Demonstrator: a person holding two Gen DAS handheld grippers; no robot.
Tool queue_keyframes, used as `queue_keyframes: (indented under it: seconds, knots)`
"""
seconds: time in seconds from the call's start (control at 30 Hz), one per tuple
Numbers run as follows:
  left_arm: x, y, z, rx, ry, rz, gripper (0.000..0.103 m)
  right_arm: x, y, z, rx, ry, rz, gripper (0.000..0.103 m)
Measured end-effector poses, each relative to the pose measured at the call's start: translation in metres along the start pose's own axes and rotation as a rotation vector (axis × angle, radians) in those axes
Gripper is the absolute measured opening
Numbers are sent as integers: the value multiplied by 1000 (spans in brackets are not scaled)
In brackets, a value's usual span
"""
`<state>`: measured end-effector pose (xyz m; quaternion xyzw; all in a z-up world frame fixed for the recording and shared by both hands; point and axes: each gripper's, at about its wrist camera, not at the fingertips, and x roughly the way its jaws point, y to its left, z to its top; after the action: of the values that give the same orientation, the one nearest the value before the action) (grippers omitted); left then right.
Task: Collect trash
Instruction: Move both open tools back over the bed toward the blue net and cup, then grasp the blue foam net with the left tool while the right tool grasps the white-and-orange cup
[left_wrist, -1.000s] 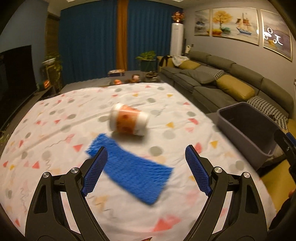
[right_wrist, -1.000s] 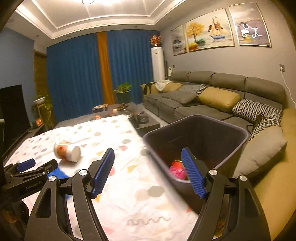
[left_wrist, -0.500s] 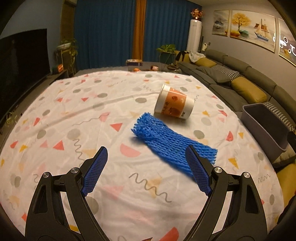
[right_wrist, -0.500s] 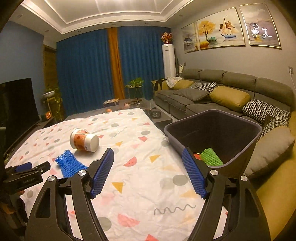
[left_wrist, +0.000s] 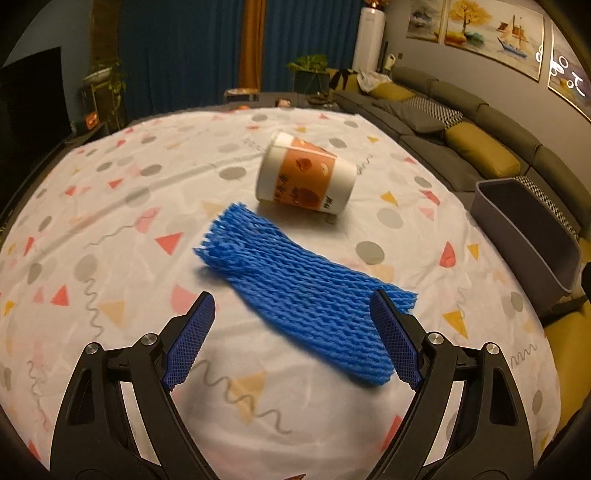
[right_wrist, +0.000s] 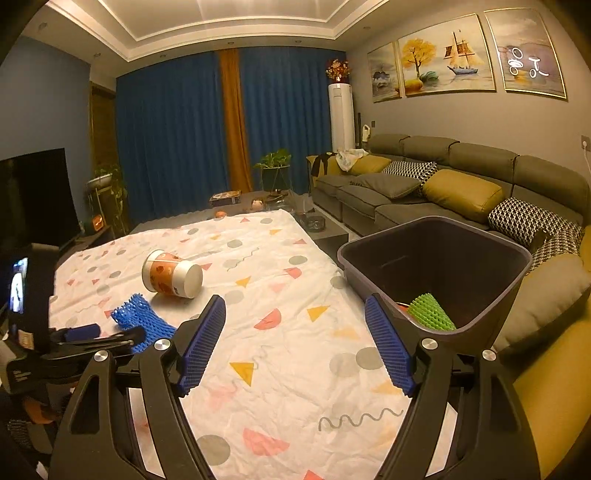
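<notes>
A blue foam net sleeve (left_wrist: 303, 284) lies flat on the patterned tablecloth (left_wrist: 110, 229). My left gripper (left_wrist: 291, 336) hovers just over its near end, open, its right finger by the sleeve's corner. Behind the sleeve an orange-and-white paper cup (left_wrist: 306, 177) lies on its side. In the right wrist view the same sleeve (right_wrist: 142, 319) and cup (right_wrist: 171, 273) sit at the left, with the left gripper (right_wrist: 94, 334) beside the sleeve. My right gripper (right_wrist: 295, 347) is open and empty over the cloth, next to the dark bin (right_wrist: 436, 258), which holds a green foam net (right_wrist: 430, 314).
The bin (left_wrist: 532, 236) stands off the table's right edge against a grey sofa (right_wrist: 443, 184) with yellow and patterned cushions. A dark television (right_wrist: 33, 195) and plants stand at the left. Blue curtains hang at the back.
The left gripper has come down and forward over the blue sleeve, which now looks larger and sits between its fingers. The right gripper swung left away from the bin, where a green net now lies.
</notes>
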<state>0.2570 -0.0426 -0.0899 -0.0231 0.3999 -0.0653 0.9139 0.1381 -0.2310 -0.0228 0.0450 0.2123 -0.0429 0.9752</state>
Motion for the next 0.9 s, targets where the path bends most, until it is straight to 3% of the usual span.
queue_keyframes:
  seconds: [0.43, 0.53, 0.7, 0.77, 0.9]
  knots:
    - [33, -12, 0, 41, 85, -5, 82, 18, 0, -1, 0, 31, 6, 76]
    - [32, -13, 0, 44, 77, 10, 65, 21, 0, -2, 5, 38, 10, 76]
    - [30, -13, 1, 45, 65, -15, 20, 23, 2, -3, 3, 47, 19, 76]
    - [30, -16, 1, 56, 68, -37, 12, 23, 3, -2, 1, 48, 20, 76]
    - [28, -14, 1, 37, 66, -50, 10, 25, 5, -2, -5, 55, 27, 76]
